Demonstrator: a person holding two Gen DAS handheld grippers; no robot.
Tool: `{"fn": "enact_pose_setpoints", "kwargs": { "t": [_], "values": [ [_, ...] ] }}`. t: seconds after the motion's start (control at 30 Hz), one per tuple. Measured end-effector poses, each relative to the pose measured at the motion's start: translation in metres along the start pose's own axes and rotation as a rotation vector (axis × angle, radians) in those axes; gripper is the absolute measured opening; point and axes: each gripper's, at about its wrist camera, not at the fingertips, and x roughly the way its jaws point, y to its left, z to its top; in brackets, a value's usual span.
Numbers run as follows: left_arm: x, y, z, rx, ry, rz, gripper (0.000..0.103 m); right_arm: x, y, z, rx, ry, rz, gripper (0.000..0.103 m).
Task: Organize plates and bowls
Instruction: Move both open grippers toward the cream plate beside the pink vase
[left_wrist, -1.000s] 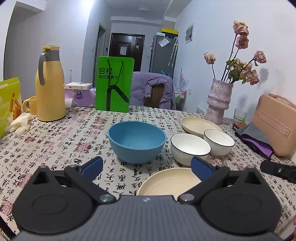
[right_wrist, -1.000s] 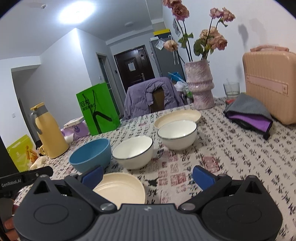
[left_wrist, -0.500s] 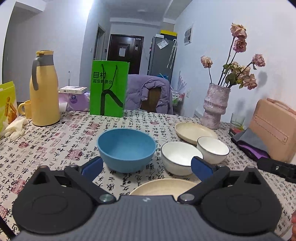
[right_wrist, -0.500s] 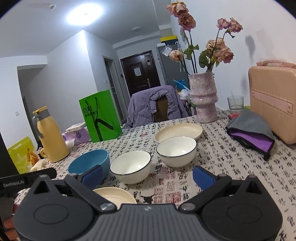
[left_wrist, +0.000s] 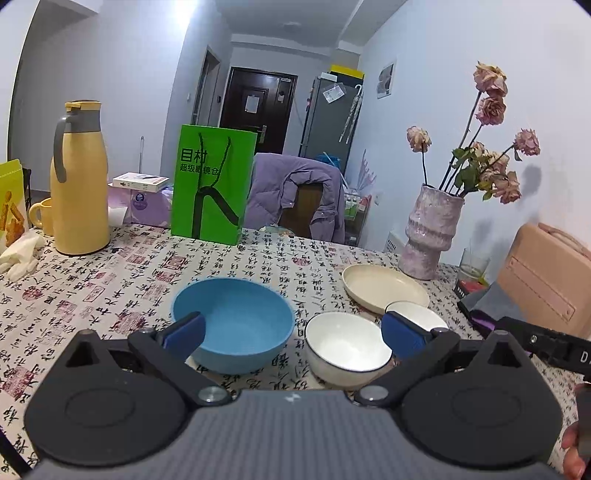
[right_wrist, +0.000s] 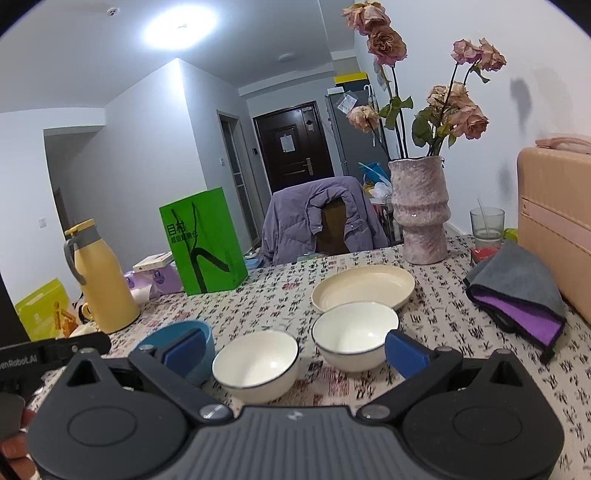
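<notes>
On the patterned tablecloth a blue bowl (left_wrist: 236, 321) stands left of a white bowl (left_wrist: 347, 345). A second white bowl (left_wrist: 417, 314) sits behind it, and a cream plate (left_wrist: 384, 288) lies further back. My left gripper (left_wrist: 291, 334) hovers open above the near side of the blue and white bowls, holding nothing. In the right wrist view the blue bowl (right_wrist: 177, 334), two white bowls (right_wrist: 256, 363) (right_wrist: 354, 332) and the cream plate (right_wrist: 364, 286) show. My right gripper (right_wrist: 293, 350) is open and empty above them.
A yellow jug (left_wrist: 79, 177), a green paper bag (left_wrist: 214, 184) and a yellow mug (left_wrist: 42, 216) stand at the back left. At the right are a pink vase with dried roses (left_wrist: 432, 229), a glass (right_wrist: 487, 221), a pink case (right_wrist: 554, 225) and a grey-purple cloth (right_wrist: 517, 291).
Both grippers have risen and pulled back. The near cream plate seen under them earlier has dropped out of view behind the gripper bodies. Both stay open.
</notes>
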Motion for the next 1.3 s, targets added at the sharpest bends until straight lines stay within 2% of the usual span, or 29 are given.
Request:
{"fn": "enact_pose_setpoints", "kwargs": {
  "t": [0.4,0.8,1.17,1.3],
  "values": [
    [0.028,-0.011,0.031,-0.013,-0.008,-0.006,0.103,0.036,-0.011,0.051,-0.006,-0.005,0.012,0.103],
    [0.067,-0.023,0.065,-0.011,-0.01,0.0,0.103,0.094,-0.035,0.089,0.04,0.029,0.02,0.103],
    [0.113,-0.041,0.096,-0.049,-0.012,0.051,0.103,0.164,-0.048,0.127,0.045,0.055,-0.032,0.103],
    [0.135,-0.043,0.104,-0.064,0.002,0.078,0.103,0.184,-0.056,0.131,0.048,0.052,-0.041,0.103]
  ]
}}
